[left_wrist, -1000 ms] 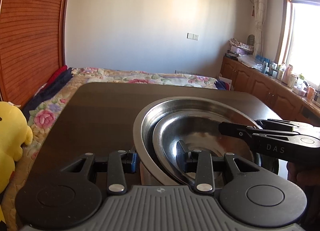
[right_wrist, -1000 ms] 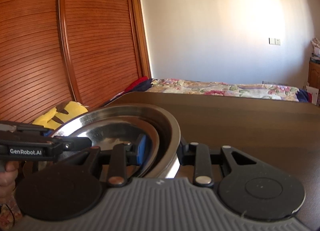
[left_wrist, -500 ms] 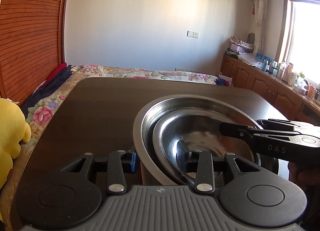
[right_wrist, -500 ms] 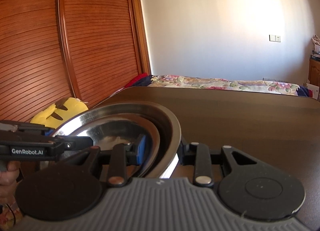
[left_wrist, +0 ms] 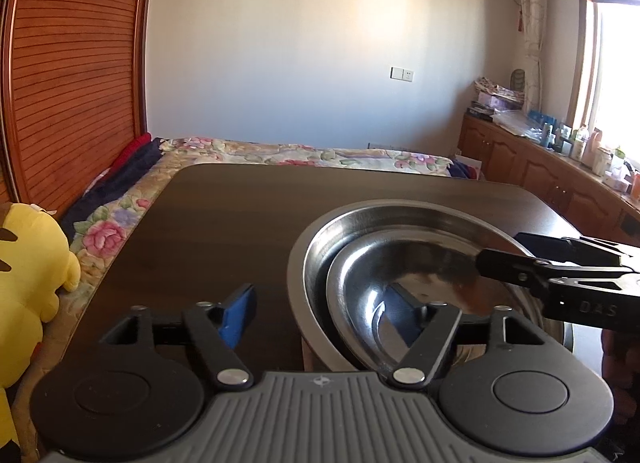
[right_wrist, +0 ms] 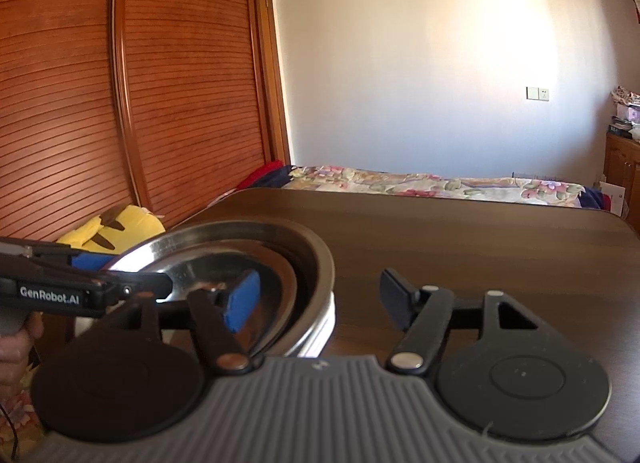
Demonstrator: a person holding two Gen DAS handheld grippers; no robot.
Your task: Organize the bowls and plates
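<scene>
The dark counter (left_wrist: 248, 223) fills the middle of the left wrist view, bare apart from the stack at lower right. There the large steel bowl (left_wrist: 298, 263) sits flat with a smaller steel bowl (left_wrist: 360, 283) nested inside, leaning toward the near rim, probably because it has only just been set in. Both tongs stand wide, straddling the rims without pinching: the left tongs (left_wrist: 320, 313) from the lower edge, the right tongs (right_wrist: 316, 299) from the opposite side. I'd guess they are spread to let go cleanly.
</scene>
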